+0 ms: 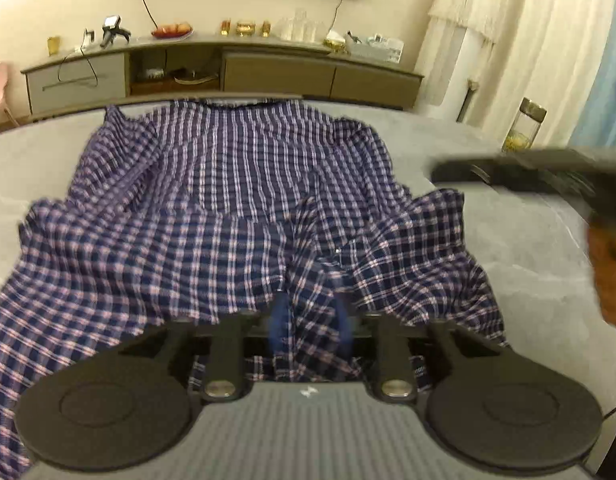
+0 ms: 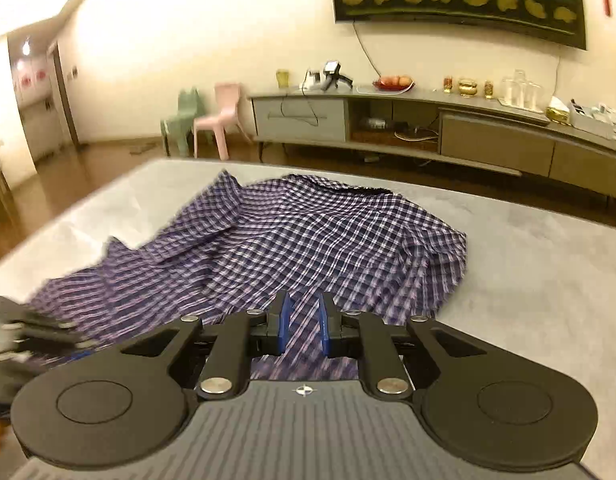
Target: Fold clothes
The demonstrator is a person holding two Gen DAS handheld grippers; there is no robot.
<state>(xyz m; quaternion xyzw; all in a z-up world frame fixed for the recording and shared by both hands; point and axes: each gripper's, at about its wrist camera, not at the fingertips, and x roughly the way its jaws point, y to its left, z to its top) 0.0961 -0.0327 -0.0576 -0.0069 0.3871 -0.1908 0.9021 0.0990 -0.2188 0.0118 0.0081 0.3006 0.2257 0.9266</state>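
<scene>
Shirt was rumpled on the table; my left gripper pinched its hem, right gripper gaped over cloth.

A navy, white and pink plaid shirt is lying spread and rumpled across the grey bench, its far edge reaching toward the bench's far side. The cloth is rising in soft ridges and folds rather than lying flat. In the left wrist view its near portion is bunching up and draping over the bench's near side, with one flap folding over on the right. In the right wrist view the shirt is showing a raised, creased fold along its left side.
</scene>
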